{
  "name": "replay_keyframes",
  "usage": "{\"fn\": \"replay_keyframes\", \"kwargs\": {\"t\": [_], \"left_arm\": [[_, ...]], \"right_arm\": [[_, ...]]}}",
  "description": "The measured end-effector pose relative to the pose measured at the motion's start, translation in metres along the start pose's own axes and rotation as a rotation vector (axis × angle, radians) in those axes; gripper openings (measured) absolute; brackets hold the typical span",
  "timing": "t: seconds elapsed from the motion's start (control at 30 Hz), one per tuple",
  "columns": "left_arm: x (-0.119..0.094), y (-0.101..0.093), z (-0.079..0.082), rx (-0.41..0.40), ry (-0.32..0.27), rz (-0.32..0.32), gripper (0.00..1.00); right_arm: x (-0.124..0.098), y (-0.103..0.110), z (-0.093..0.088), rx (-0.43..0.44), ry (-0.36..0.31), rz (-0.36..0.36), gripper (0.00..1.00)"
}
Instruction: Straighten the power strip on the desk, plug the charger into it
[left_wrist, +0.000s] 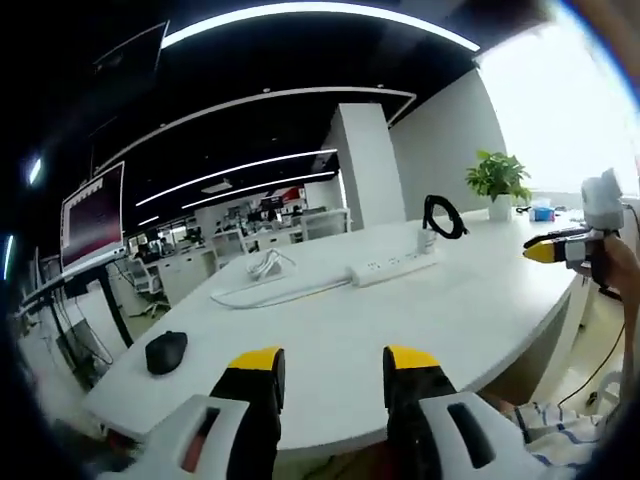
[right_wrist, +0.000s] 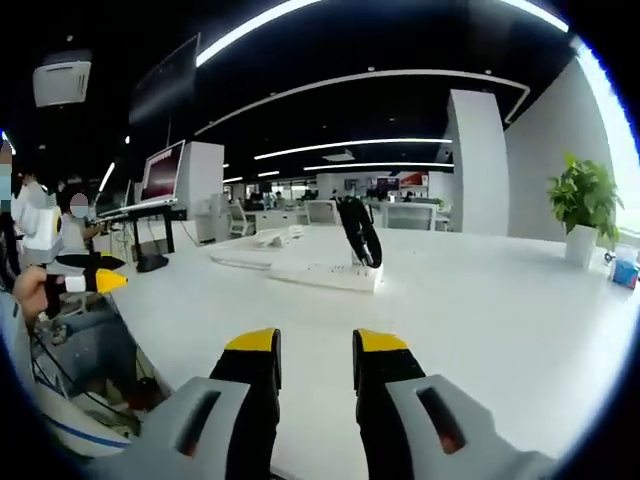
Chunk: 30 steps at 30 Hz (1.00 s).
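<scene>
A white power strip (left_wrist: 393, 268) lies on the white desk (left_wrist: 440, 320), set at an angle, with its white cord trailing left. A white charger (left_wrist: 265, 265) with its coiled cable rests just left of it. A black cable loop (left_wrist: 443, 215) stands at the strip's far end. My left gripper (left_wrist: 333, 362) is open over the near desk edge, holding nothing. My right gripper (left_wrist: 548, 250) comes in from the right, above the desk corner. In the right gripper view the power strip (right_wrist: 330, 272), black loop (right_wrist: 358, 232) and charger (right_wrist: 270, 238) lie ahead of my open, empty right gripper (right_wrist: 316, 345); my left gripper (right_wrist: 98, 282) shows at the left.
A black mouse (left_wrist: 166, 350) sits near the desk's left end. A potted plant (left_wrist: 498, 180) and a blue box (right_wrist: 625, 272) stand at the far right side. A monitor (left_wrist: 92, 215) stands beyond the desk's left. A person's legs are under the near edge.
</scene>
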<state>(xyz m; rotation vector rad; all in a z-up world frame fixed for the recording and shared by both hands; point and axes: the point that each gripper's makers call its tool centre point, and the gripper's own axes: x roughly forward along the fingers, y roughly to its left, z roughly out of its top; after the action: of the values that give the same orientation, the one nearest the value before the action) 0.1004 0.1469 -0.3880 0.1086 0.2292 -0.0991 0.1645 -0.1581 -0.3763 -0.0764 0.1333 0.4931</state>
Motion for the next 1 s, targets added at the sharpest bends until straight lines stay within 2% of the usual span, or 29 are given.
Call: {"fn": "replay_keyframes", "kwargs": {"t": [0.23,0.37,0.6,1.0], "left_arm": [[-0.005,-0.001,-0.008,-0.015,0.013,-0.006,0.40],[-0.009,-0.002,-0.015,0.017,0.041,0.007,0.40],[-0.020,0.002,-0.017,0.027,0.051,0.020,0.40],[-0.028,-0.001,-0.015,0.013,0.034,0.009,0.40]], "right_arm": [[-0.003,0.005,-0.001,0.006,-0.004,-0.017,0.27],[-0.001,0.015,-0.007,-0.006,0.031,-0.003,0.27],[-0.008,0.031,-0.015,-0.009,0.056,0.024,0.27],[-0.037,0.023,-0.011,0.006,0.040,-0.047,0.27]]}}
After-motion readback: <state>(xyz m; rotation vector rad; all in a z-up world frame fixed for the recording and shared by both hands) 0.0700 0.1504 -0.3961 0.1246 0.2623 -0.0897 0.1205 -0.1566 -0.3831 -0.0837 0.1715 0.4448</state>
